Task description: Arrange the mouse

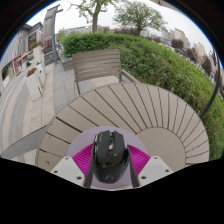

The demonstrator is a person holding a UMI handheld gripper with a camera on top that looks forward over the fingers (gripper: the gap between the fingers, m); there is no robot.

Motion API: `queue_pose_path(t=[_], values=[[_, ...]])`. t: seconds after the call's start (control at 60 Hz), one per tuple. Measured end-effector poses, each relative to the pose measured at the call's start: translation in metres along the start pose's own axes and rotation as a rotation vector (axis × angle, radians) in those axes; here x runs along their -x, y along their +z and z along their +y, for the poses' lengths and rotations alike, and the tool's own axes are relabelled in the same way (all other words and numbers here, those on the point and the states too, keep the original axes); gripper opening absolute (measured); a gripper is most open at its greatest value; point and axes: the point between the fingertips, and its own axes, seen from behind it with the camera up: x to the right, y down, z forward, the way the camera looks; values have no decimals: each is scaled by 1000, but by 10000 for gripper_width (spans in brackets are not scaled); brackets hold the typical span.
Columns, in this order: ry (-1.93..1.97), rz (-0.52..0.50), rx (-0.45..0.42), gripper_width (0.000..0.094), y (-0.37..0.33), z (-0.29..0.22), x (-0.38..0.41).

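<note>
Mouse: a black, contoured computer mouse [110,155] is seen between the magenta pads, on the desk.
Hand-held gripper: the hand-held gripper [110,160] is closed on the mouse, both pads pressed against its sides.
Surroundings: a slatted wooden chair [97,67] stands beyond the desk; a green hedge [160,60] lies behind it.
Surface: a round desk of pale wooden slats [140,110], outdoors on a paved terrace [35,95], with trees and buildings beyond.

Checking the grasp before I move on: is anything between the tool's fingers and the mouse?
Nothing visible is. The black mouse sits directly between the tool's two pink pads, above the round slatted wooden table, with no other object in the gap.
</note>
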Motion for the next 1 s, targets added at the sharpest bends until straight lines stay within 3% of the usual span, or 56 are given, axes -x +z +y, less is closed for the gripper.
queue_pose_path(t=[0.1,0.2,0.233,0.3,0.4,0.6,0.783,1.0], values=[[34,37,38,546,13,23,1],[15,62,5,649,18,21,0],[30,71,21,689,16,20,-2],[65,89,39,870,7,18,-8],[63,125,26,849,-37,1,-21],[80,94,-23,850,-189,-14,-31],[40,118,-33,850,-297,28,-46],[111,151,-10,850,-350,84,-57]])
